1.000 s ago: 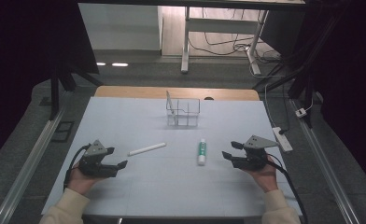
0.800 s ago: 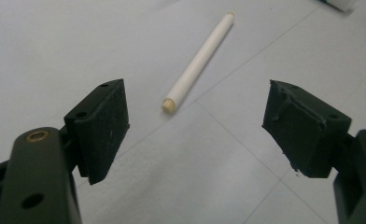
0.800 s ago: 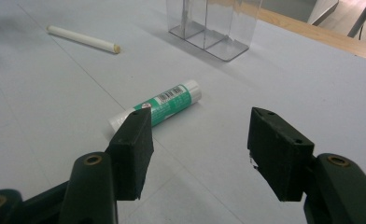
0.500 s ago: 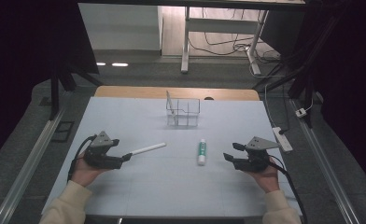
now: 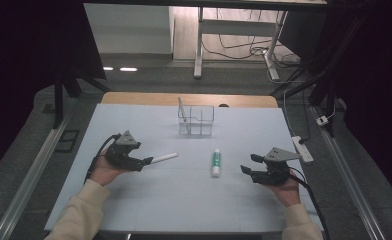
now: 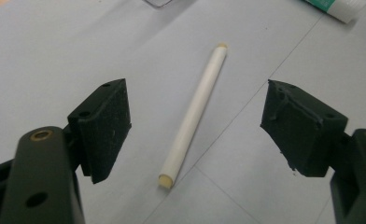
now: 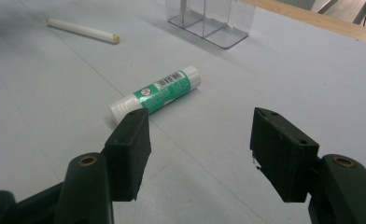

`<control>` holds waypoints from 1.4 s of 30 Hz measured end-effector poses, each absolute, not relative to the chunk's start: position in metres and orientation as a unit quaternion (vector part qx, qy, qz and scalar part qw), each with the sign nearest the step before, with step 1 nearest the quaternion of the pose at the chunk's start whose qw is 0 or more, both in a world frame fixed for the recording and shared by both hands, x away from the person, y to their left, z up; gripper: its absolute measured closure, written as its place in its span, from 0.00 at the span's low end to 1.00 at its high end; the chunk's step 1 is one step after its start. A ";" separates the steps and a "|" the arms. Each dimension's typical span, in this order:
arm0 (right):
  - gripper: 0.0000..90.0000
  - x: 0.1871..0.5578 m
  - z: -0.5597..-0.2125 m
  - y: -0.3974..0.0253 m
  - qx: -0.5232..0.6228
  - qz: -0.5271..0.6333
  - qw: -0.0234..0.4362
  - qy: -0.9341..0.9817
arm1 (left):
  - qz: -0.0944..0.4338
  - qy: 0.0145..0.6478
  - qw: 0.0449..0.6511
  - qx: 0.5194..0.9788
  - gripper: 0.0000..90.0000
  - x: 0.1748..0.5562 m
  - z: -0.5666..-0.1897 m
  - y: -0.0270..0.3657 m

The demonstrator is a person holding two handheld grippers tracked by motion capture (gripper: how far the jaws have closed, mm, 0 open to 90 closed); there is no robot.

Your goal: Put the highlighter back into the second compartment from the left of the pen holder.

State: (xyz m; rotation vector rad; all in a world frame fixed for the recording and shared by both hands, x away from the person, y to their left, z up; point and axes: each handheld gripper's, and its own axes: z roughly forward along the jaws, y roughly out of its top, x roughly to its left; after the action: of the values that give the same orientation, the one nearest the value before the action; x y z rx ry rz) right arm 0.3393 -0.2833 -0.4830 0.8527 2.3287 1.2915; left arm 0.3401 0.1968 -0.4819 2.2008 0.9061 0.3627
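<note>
The left gripper (image 5: 145, 162) is sitting with its jaws spread wide, the near end of the white stick (image 6: 194, 117) lying on the table (image 5: 184, 200) between them, untouched and pointing toward about one o'clock in the left gripper view. The right gripper (image 5: 248, 164) is hanging released too, grasping nothing, with the green-and-white glue stick (image 7: 157, 94) lying at roughly eleven o'clock just beyond its jaws, and a clear plastic organiser (image 5: 196, 120) standing farther back at twelve
</note>
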 end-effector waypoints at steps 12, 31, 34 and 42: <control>0.42 0.341 -0.484 -0.286 0.299 0.451 0.168 0.824 | 0.128 0.330 0.335 0.873 0.27 0.360 -0.482 0.174; 0.42 0.342 -0.485 -0.290 0.305 0.453 0.165 0.822 | 0.109 0.306 0.313 0.893 0.31 0.385 -0.488 0.149; 0.42 0.342 -0.485 -0.289 0.305 0.449 0.164 0.824 | 0.103 0.301 0.311 0.896 0.31 0.387 -0.492 0.146; 0.42 0.343 -0.487 -0.289 0.306 0.449 0.161 0.824 | 0.096 0.300 0.300 0.900 0.33 0.395 -0.499 0.138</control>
State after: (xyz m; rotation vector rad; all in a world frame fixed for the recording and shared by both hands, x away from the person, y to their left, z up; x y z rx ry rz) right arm 0.3429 -0.2890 -0.4868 0.8732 2.3519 1.2825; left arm 0.3951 0.1379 -0.4992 2.3896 0.7973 0.2537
